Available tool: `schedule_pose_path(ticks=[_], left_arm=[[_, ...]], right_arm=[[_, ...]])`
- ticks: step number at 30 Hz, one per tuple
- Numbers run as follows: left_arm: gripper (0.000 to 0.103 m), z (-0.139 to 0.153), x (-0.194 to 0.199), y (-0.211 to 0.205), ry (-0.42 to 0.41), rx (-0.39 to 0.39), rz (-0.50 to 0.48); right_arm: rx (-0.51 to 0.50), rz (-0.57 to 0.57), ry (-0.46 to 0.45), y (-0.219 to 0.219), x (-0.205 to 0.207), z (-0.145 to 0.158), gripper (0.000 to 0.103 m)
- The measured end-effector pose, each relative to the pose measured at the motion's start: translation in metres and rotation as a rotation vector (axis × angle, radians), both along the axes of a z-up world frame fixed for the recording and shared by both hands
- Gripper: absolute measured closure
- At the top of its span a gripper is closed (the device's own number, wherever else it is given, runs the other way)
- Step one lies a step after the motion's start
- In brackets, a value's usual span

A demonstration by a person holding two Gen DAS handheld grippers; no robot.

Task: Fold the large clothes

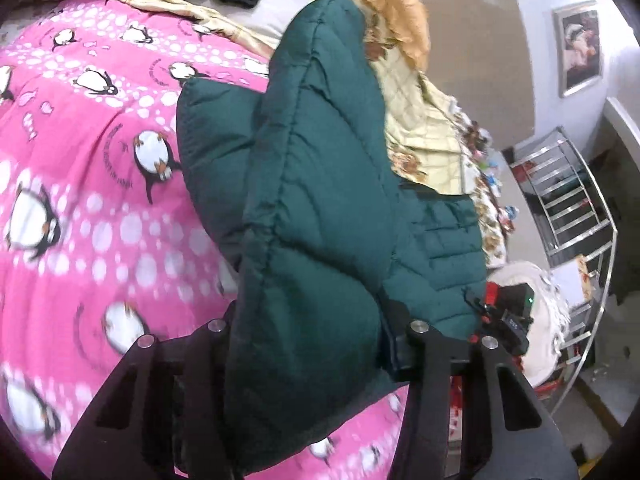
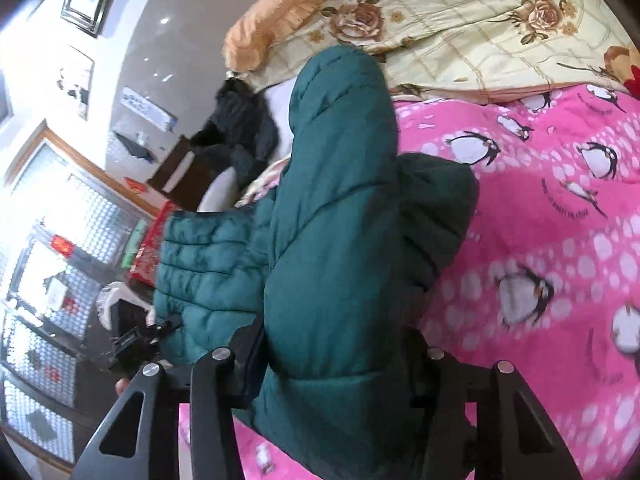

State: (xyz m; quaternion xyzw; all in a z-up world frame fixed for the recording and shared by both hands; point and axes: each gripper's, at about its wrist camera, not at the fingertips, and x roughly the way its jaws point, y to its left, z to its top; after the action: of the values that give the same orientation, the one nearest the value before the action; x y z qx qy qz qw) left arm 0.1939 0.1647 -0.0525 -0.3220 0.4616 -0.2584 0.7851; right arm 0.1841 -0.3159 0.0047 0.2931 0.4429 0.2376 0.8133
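A dark green puffer jacket [image 1: 320,140] hangs lifted above the pink penguin blanket [image 1: 80,160]. Its quilted body droops toward the bed's edge. My left gripper [image 1: 316,320] is shut on a thick padded fold of it, and the fabric bulges out between the black fingers [image 1: 394,320]. In the right wrist view the same green jacket [image 2: 340,160] rises from my right gripper [image 2: 334,344], which is shut on another padded part. A hand in a white glove [image 2: 116,300] shows at the lower left of that view, beside the quilted panel.
A cream floral quilt [image 2: 460,32] with an orange frill lies across the far side of the bed. A black knitted garment [image 2: 244,132] sits near the pillow end. A chrome rack [image 1: 568,208] stands beside the bed, and framed pictures [image 1: 580,48] hang on the wall.
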Motion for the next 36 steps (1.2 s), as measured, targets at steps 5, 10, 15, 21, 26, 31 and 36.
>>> schedule_pose_path(ticks=[5,10,15,21,26,31,36], left_arm=[[0.057,0.012,-0.048,0.0,0.044,-0.013,-0.064],[0.053,-0.013,-0.083,0.002,0.111,0.09,-0.085],[0.03,-0.03,-0.094,0.02,0.134,0.159,0.005],[0.03,0.034,-0.119,0.018,-0.032,0.393,0.048],[0.029,0.057,-0.135,-0.018,-0.132,0.476,0.043],[0.029,0.033,-0.13,-0.074,-0.184,0.644,0.023],[0.029,0.0,-0.112,-0.098,-0.187,0.759,0.048]], right_arm=[[0.002,0.06,0.016,0.001,-0.054,0.018,0.054],[-0.064,0.079,0.114,0.003,-0.1,-0.004,0.052],[-0.273,-0.055,0.208,-0.01,-0.114,-0.042,0.032],[-0.494,-0.081,0.068,-0.001,-0.152,0.024,0.021],[-0.541,-0.021,-0.048,0.047,-0.16,0.06,0.01],[-0.75,0.06,-0.107,0.126,-0.155,0.041,0.01],[-0.823,0.047,-0.096,0.155,-0.133,-0.002,0.01]])
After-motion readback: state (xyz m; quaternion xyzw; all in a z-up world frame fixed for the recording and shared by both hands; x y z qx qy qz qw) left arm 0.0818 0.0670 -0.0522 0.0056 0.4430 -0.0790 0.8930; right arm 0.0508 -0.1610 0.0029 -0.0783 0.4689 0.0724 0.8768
